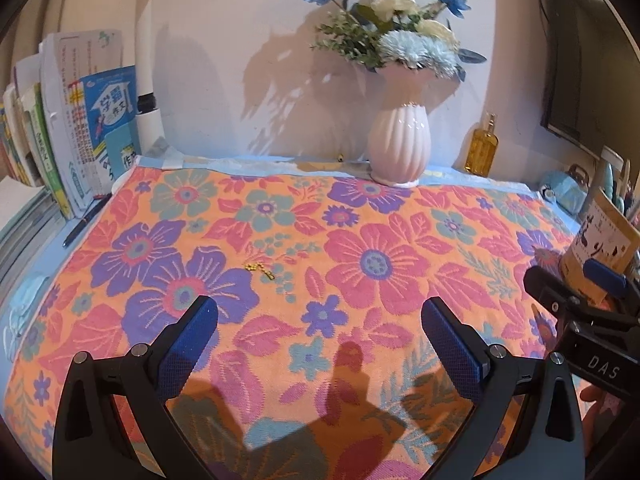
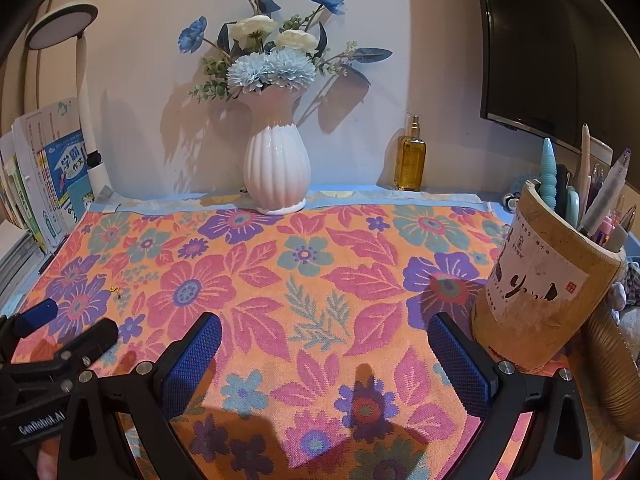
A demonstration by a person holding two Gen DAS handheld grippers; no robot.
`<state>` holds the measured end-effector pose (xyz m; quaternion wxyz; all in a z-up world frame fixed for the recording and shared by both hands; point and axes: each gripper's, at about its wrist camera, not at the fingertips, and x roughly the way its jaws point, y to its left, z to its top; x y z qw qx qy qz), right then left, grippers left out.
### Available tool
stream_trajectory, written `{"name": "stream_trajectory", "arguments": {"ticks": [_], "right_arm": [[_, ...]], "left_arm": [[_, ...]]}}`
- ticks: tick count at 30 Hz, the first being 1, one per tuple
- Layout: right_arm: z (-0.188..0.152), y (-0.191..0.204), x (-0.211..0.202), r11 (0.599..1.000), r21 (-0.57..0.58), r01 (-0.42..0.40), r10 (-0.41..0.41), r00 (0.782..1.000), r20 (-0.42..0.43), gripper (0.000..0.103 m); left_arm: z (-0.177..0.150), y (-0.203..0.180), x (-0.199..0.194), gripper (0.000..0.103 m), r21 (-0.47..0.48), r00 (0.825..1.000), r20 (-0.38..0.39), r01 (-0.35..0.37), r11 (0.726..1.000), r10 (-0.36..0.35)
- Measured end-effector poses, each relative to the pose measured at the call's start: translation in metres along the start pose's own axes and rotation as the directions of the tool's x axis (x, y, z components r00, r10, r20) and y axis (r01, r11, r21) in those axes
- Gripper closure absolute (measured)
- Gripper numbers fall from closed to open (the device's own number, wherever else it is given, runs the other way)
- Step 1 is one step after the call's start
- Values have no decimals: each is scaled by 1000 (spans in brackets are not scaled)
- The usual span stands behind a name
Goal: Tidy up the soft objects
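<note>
Both grippers (image 1: 320,344) (image 2: 324,356) agape above towel (image 1: 360,240)

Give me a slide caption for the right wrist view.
Open right tool above floral towel, bamboo pen holder at right.

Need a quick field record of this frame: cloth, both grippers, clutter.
cloth: floral cloth spread flat on the table
left gripper: open, above the cloth, holds nothing
right gripper: open, above the cloth, holds nothing
on cloth: white vase at the far edge; small yellow bead chain
right side: pen holder beside the right gripper
back wall: amber bottle
left side: books, lamp
</note>
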<state>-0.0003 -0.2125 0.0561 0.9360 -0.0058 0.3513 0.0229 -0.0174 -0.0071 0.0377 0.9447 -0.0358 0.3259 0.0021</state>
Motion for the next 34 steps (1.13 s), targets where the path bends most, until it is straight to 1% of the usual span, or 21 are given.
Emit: {"name": "stream_trajectory", "arguments": {"ticks": [19,28,31,34], "right_arm": [[0,3,2,1000,-23,6,-6,1000,-5,0],[0,4,2,1000,-22,8,-8,1000,-5,0],[0,4,2,1000,-21,9,-9,1000,-6,0],[0,4,2,1000,-22,9,-9,1000,-6,0]], "left_arm": [[-1,-4,2,1,21,1000,-8,1,1000,-1],[-2,-6,-2,1,27,1000,14,-3,1000,3],[-1,-6,-4,1,27,1000,22,10,1000,-10],[-1,-6,-3,1,26,1000,17,4,1000,-4]]}}
